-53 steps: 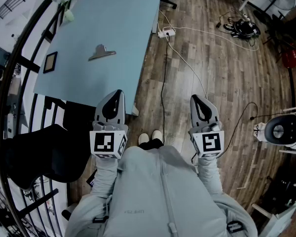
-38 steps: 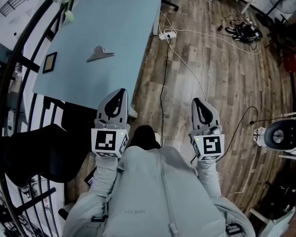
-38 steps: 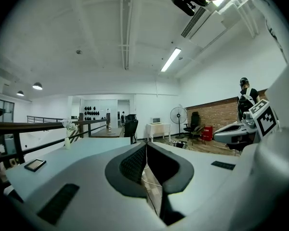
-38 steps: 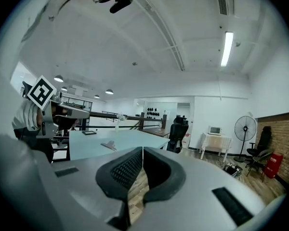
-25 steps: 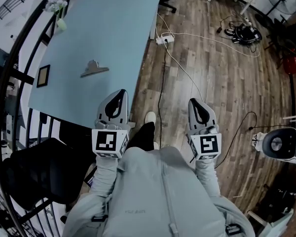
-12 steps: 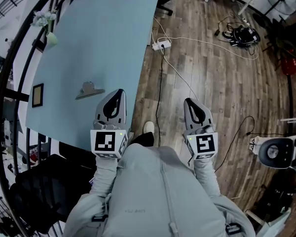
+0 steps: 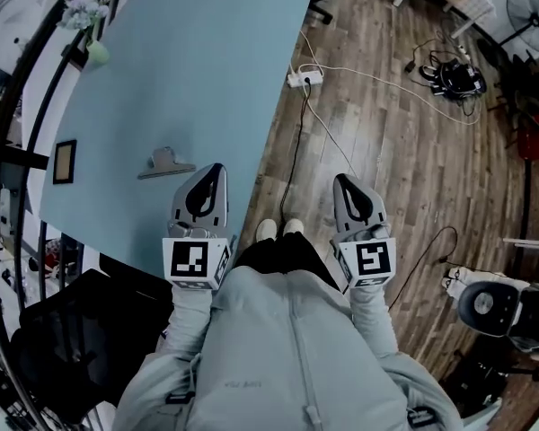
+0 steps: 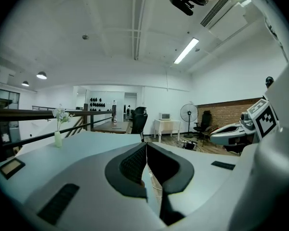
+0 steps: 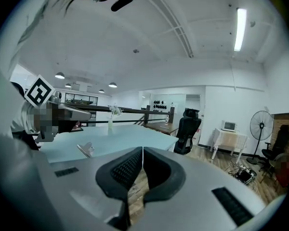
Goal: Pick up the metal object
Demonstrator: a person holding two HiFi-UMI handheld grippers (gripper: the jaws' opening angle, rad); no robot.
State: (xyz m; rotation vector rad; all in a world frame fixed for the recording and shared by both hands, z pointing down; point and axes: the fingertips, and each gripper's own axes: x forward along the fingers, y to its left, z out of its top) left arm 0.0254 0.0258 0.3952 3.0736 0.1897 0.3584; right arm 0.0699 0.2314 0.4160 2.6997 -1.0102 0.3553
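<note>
bench (image 7: 189,70): smooth matt pale-blue top | clip (image 7: 166,163): bare metal, dull sheen | floor (image 7: 386,151): wood planks, grained, low gloss | left hand-held gripper (image 7: 216,168), right hand-held gripper (image 7: 342,179): matt grey plastic shells | pads (image 8: 132,165): black, ribbed | jacket (image 7: 287,357): soft grey cloth

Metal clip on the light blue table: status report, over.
Both shut, empty: left gripper, right gripper. Silver metal binder clip lies untouched on light blue table, ahead and left of left gripper. Nothing between them.
</note>
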